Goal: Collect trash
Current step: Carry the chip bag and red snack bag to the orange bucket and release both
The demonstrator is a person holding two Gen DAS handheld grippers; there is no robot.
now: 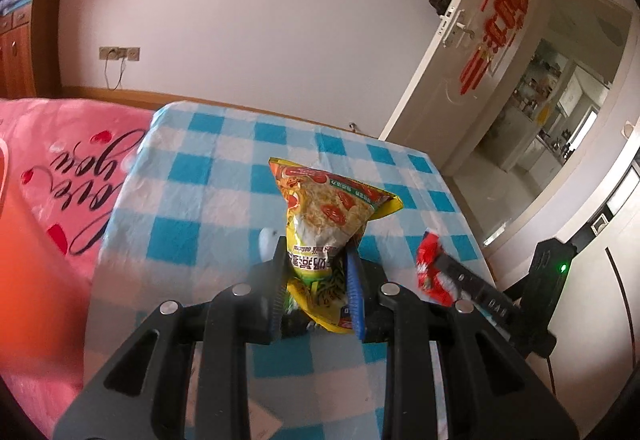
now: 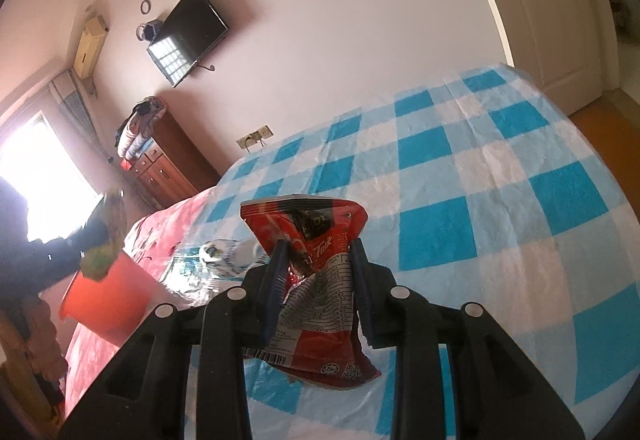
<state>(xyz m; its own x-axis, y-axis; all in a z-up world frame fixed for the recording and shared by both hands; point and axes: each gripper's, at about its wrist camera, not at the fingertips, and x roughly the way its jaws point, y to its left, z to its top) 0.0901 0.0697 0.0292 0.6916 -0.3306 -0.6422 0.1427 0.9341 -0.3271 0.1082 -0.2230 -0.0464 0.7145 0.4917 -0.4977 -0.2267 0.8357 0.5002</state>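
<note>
Setting: a bed is covered by a blue-and-white checked cloth [image 2: 460, 176], with a pink quilt [image 1: 60, 176] beside it; an orange bucket [image 2: 106, 300] stands at the quilt's edge.

Left gripper [image 1: 316, 272]: the jaws are closed on a yellow snack bag [image 1: 324, 216], which is pinched at its lower half and held upright, clear of the cloth.

Right gripper [image 2: 318, 280]: the jaws are closed on a red snack wrapper [image 2: 316, 264], which is crumpled between the pads; its lower edge hangs below the fingers.

Cross-view: in the left wrist view the red wrapper is seen to the right of the yellow bag, held in the other gripper. In the right wrist view the left gripper is seen blurred above the bucket's rim, with a yellowish-green shape at its tip, presumably the bag.

Other items: pale, crumpled litter [image 2: 224, 256] is seen on the bed between the bucket and the right gripper; its kind cannot be told.

Step in hand: both pieces of trash are judged to be lifted and in carriage towards the bucket, the left one being nearer to it.

Next move: the yellow bag is to be brought over the bucket's mouth and the jaws opened there; the red wrapper is to be carried leftward to the same place. The light bags may cling to the pads on release.
</note>
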